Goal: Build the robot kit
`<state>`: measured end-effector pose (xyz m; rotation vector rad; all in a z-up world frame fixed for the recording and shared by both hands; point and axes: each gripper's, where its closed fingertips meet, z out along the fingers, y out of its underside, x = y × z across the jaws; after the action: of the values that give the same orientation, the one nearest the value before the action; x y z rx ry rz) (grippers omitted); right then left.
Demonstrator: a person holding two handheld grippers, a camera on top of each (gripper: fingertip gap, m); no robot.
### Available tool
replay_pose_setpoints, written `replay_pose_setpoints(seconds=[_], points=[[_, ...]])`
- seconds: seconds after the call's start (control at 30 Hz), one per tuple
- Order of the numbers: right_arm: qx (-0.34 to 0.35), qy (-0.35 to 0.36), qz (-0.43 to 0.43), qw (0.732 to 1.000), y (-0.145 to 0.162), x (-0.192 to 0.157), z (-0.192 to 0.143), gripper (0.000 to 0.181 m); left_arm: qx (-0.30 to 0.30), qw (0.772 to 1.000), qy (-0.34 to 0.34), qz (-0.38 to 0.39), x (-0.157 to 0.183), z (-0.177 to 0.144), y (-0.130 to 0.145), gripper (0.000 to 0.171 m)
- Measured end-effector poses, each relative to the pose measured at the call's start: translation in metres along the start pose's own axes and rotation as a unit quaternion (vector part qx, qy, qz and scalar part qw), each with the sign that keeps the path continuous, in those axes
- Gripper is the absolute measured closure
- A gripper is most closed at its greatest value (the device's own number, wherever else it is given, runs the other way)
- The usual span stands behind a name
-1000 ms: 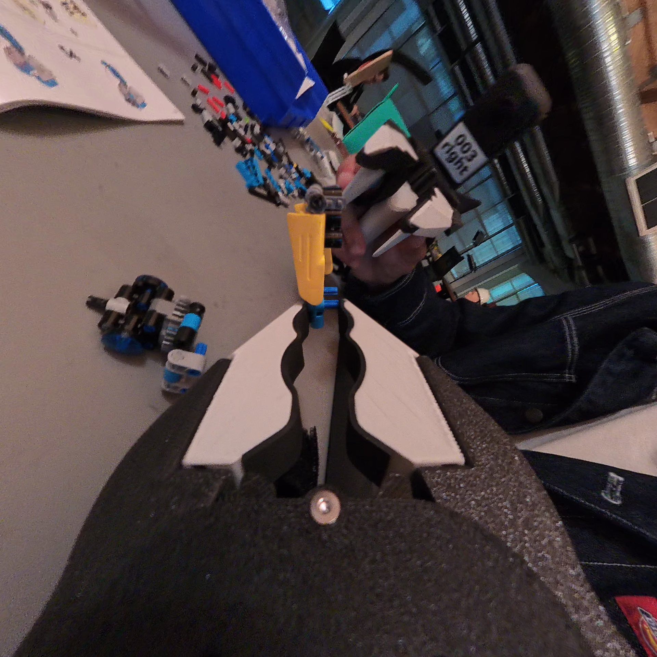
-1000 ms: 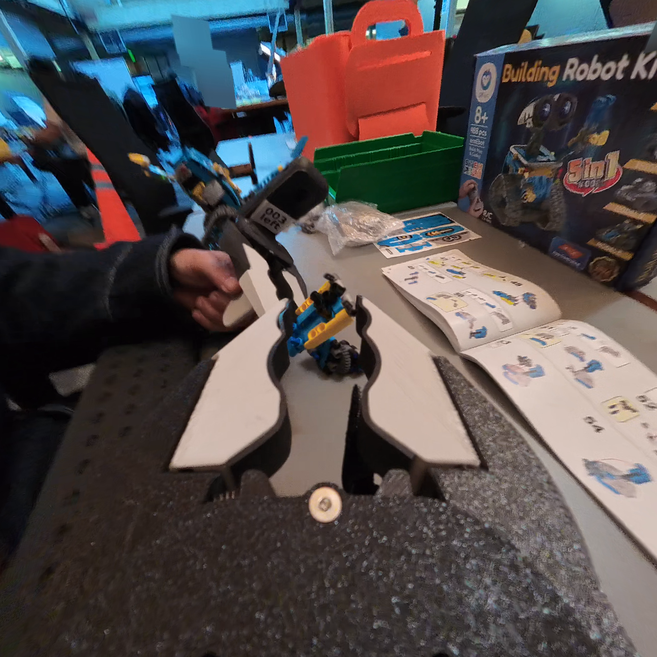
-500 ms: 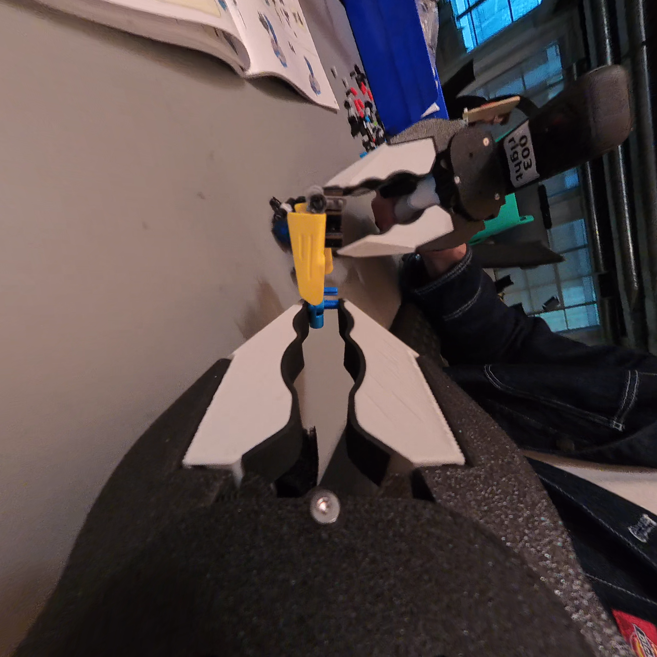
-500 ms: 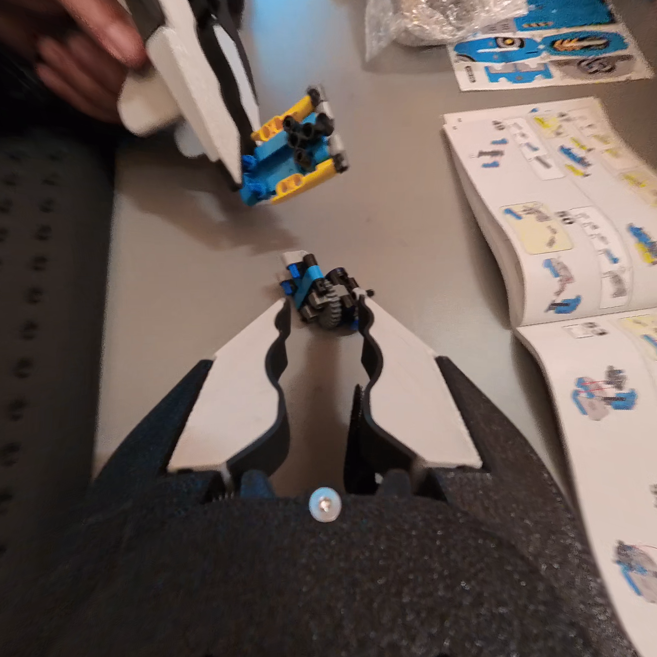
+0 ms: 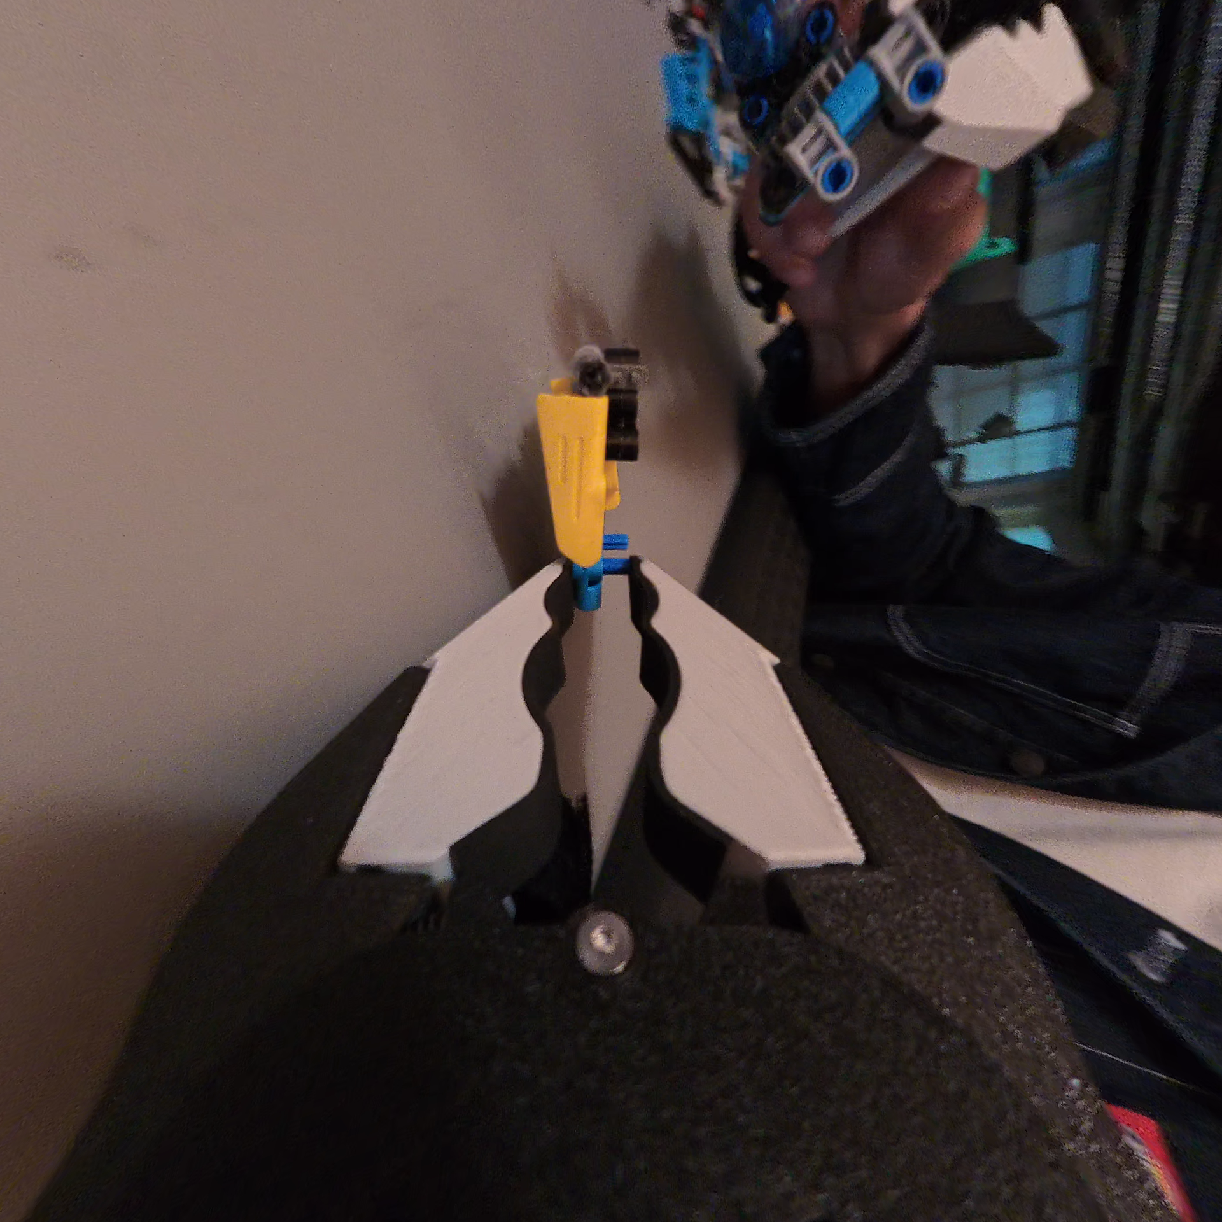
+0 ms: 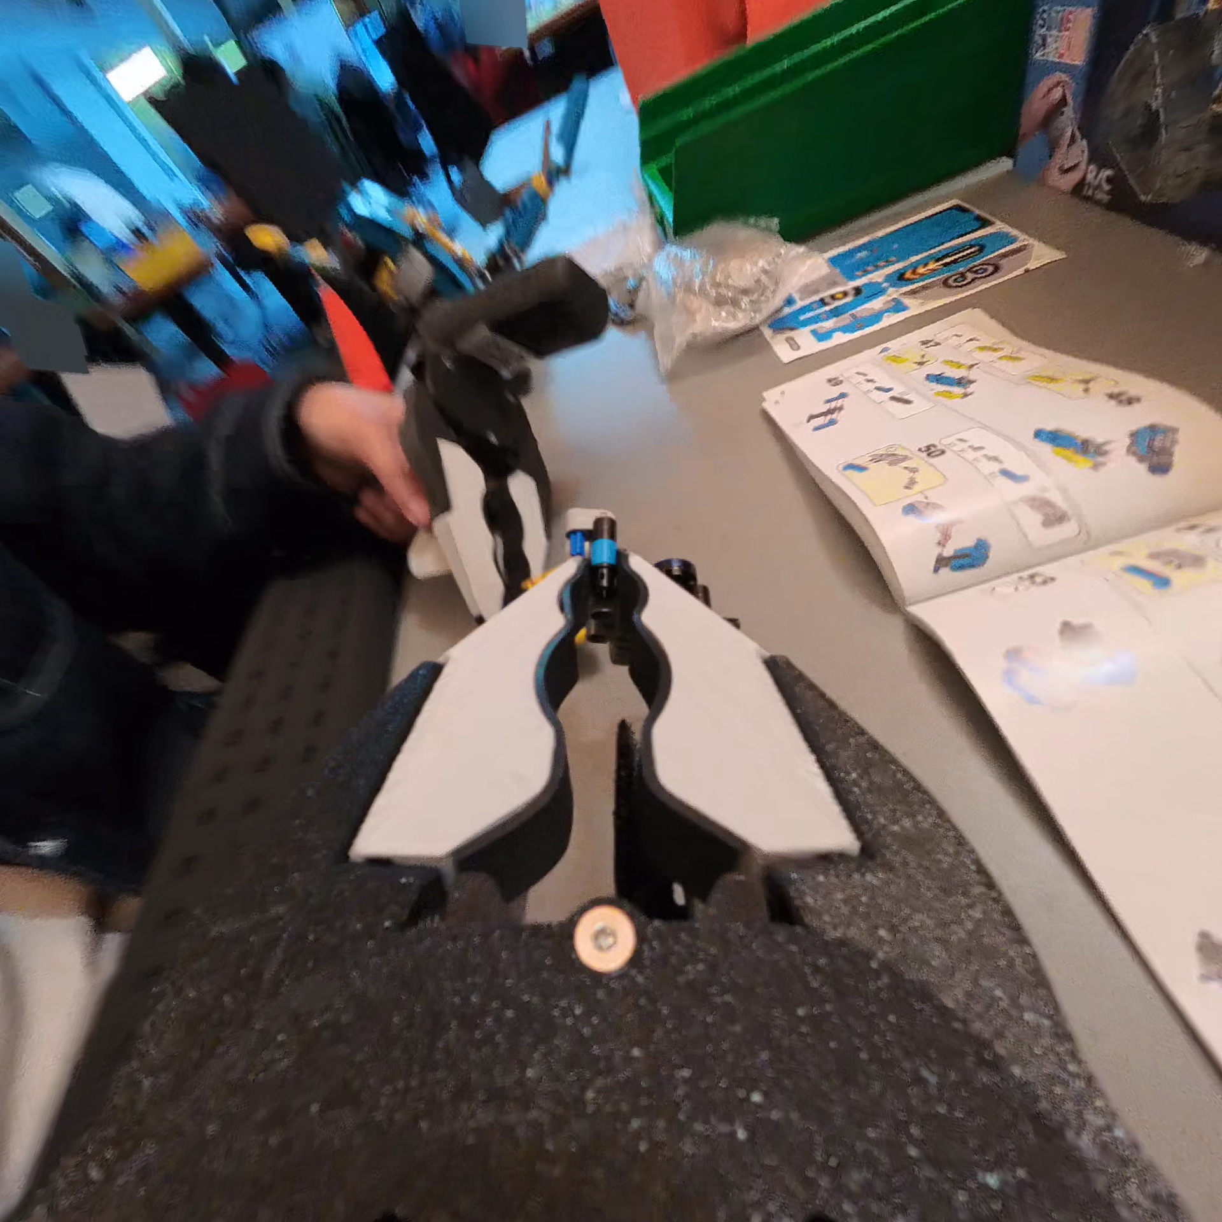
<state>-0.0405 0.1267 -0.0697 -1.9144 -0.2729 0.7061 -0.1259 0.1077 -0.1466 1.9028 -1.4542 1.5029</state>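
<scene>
yellow and blue brick piece (image 5: pixel 582 489) pinched by its blue end at the tips of the left gripper (image 5: pixel 598 575), jaws nearly closed on it. long axis running straight out from the fingers, away from the camera, black pins at the far end. lifted over the grey table (image 5: pixel 264 330). up and to the right, right gripper (image 5: pixel 992 99) clamped on a blue and grey brick cluster (image 5: pixel 793 106), well apart from the yellow piece, blurred.

seen from the right wrist: right gripper (image 6: pixel 605 569) closed on the brick cluster (image 6: pixel 602 569), a black and blue pin poking out past the tips, pointing away. left gripper (image 6: pixel 502 549) just beside it on the left, tips down, its piece mostly hidden. open instruction booklet (image 6: pixel 992 463) lying to the right; sticker sheet (image 6: pixel 912 278), plastic bag (image 6: pixel 714 278) and green bin (image 6: pixel 826 132) farther off.
</scene>
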Motion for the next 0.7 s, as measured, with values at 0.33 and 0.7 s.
replay_pose_setpoints(seconds=[0.33,0.7], points=[[0.128,-0.079,0.164,0.975,-0.023,0.005,-0.049,0.175,-0.035,0.995,0.081,-0.039,0.045,0.080,-0.012,0.156],[0.073,-0.009,0.152,0.986,-0.002,0.021,-0.036,0.174,0.051,0.989,0.039,-0.135,0.033,0.072,-0.024,0.156]])
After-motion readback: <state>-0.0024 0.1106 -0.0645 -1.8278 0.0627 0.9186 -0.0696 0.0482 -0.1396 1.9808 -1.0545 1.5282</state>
